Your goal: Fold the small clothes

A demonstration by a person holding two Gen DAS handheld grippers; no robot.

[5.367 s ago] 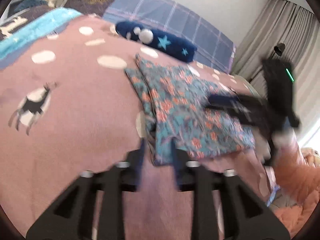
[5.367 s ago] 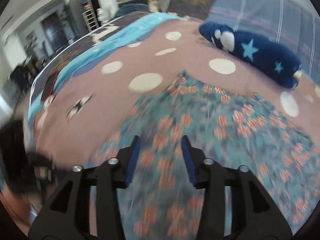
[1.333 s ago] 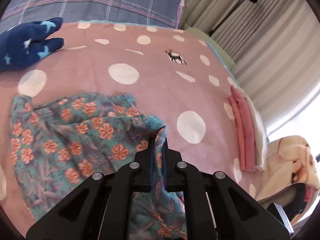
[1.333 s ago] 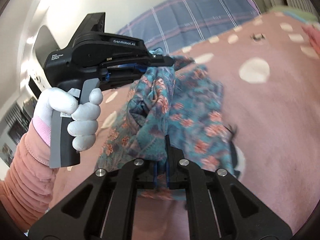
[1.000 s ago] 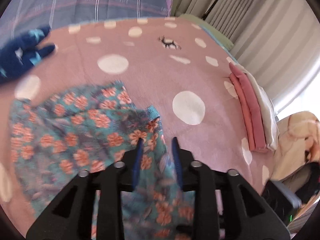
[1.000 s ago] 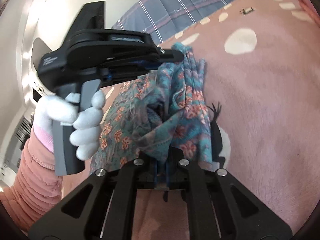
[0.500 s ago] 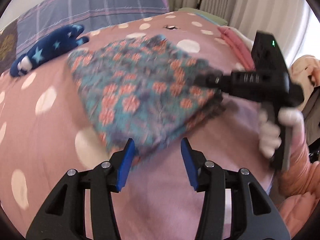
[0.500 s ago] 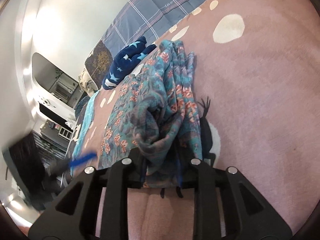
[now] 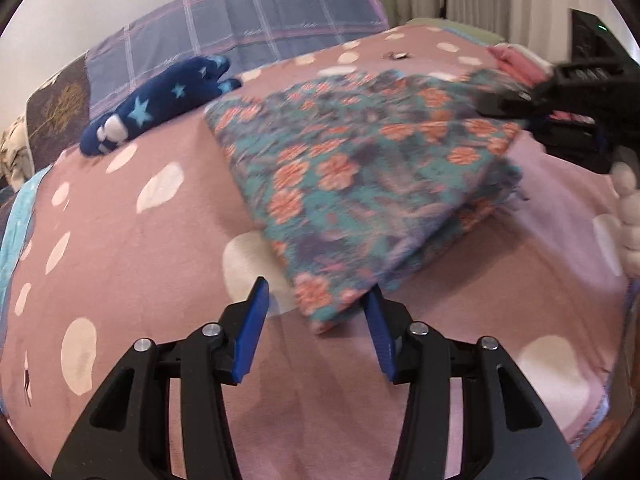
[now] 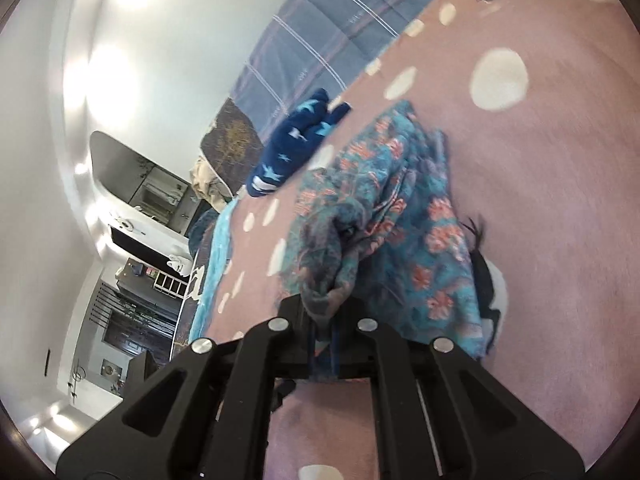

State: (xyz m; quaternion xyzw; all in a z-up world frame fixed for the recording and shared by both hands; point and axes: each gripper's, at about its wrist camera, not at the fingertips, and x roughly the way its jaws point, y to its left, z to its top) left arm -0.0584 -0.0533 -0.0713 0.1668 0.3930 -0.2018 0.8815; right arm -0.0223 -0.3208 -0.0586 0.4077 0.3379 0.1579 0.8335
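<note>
Right now the teal cotton garment with orange flowers (image 9: 360, 168) lies folded on the pink polka-dot blanket (image 9: 120, 240). Its bunched corner is clenched in the right gripper (image 10: 323, 334). At its near corner the left gripper (image 9: 316, 320) is closing, cloth between its blue pads (image 9: 250, 328), not yet pinched.

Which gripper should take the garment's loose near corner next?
Left gripper: its jaws are closing around the floral garment corner, pads not yet pressing. Right gripper is already shut on the other end.
</note>
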